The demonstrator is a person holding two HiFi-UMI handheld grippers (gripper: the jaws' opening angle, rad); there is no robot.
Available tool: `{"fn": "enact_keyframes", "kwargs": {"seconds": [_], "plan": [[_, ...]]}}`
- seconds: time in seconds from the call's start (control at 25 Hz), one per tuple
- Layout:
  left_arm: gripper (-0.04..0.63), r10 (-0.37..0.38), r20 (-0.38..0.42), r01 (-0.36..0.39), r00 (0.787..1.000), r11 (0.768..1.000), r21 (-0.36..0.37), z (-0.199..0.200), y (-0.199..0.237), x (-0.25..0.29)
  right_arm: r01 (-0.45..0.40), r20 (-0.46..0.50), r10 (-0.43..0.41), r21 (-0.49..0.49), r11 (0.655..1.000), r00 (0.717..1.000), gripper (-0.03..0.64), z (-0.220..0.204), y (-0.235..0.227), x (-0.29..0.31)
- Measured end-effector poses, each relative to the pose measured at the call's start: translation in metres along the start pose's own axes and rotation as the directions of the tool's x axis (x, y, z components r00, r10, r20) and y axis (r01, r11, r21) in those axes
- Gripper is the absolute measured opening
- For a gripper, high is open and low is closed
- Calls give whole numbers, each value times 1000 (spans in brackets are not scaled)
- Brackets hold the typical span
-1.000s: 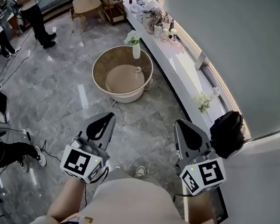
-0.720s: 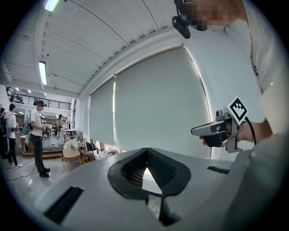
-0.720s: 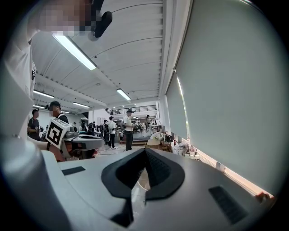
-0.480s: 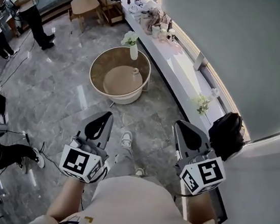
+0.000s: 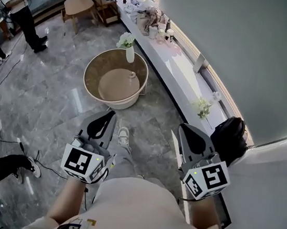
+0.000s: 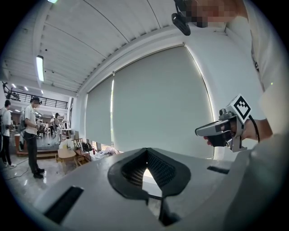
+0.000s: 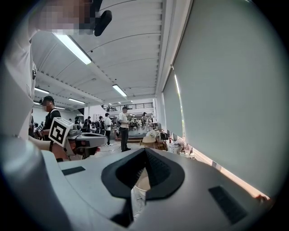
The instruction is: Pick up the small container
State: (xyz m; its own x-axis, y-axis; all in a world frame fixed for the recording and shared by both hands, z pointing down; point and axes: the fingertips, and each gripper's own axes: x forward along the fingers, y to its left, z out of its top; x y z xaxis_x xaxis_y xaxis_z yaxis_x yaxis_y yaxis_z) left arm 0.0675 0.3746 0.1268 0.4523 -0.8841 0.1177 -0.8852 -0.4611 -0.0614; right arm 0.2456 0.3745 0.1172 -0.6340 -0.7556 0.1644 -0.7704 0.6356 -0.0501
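In the head view the left gripper (image 5: pixel 109 118) and right gripper (image 5: pixel 184 128) are hanging well short of a round surface (image 5: pixel 87 72), where the small container (image 5: pixel 132 75) is sitting near a vase (image 5: pixel 129 55). The left gripper view, then the right gripper view, are showing jaws together and empty. The container is looking light and rigid, likely best pinched across its body.

I can read no words or numbers here; only coded square markers (image 5: pixel 78 161) on left gripper (image 5: pixel 113 113) and right gripper (image 5: pixel 182 126).
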Motion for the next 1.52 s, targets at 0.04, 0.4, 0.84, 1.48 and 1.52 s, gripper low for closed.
{"fn": "enact_keyframes", "kwargs": {"seconds": [0.04,0.4,0.84,1.48,1.52], "plan": [[8,-2,0,2,1000,1000,0,-1,5,6,1,-4,-1,-1,1000,1000,6,-1,-2,6],[8,-14,-16,14,1000,1000,-9,-6,71,49,11,-25,-10,4,1000,1000,6,6,-15,84],[8,-57,-2,56,998,996,-68,19,187,130,39,-72,-39,2,999,997,6,38,-38,215],[8,-76,-5,76,997,996,-48,41,358,247,82,-44,-83,-28,996,996,6,106,-87,413],[8,-79,-6,79,997,996,-46,41,364,251,81,-39,-83,-31,996,996,6,110,-88,421]]}}
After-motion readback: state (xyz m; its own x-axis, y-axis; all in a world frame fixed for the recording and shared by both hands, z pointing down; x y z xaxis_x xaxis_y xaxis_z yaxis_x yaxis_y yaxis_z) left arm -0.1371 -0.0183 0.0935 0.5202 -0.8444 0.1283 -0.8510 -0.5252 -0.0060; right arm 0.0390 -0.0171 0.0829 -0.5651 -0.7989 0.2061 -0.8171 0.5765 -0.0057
